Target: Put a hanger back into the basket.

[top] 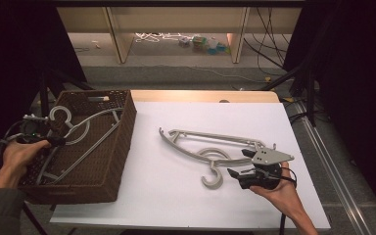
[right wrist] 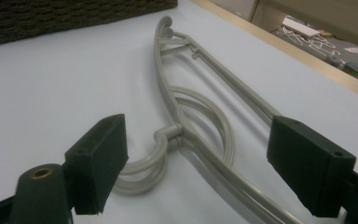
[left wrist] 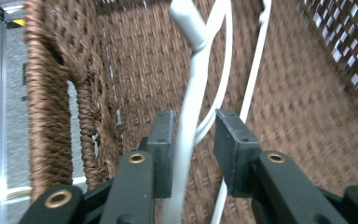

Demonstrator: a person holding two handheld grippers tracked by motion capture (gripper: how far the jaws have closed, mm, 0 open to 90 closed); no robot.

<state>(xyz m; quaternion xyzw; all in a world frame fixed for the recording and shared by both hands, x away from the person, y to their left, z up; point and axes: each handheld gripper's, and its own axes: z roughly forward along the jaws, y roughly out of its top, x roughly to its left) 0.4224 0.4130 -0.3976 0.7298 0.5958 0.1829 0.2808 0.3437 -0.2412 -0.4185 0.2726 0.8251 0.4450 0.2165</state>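
High view overlooks table (top: 176, 205); gripper views close; all share hangers, basket (top: 112, 161).

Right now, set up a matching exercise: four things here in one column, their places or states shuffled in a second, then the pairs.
1. basket
2. table hanger
3. basket hanger
4. right gripper

A. open jaws
B. between the left gripper's pads
C. flat on the white table
D. at the table's left edge

Pairs: 1-D, 2-C, 3-B, 4-A

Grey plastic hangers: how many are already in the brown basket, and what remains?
One grey plastic hanger is inside the brown woven basket, between the left gripper's slightly parted jaws. Grey plastic hangers on the white table remain; the open right gripper faces their hooks.
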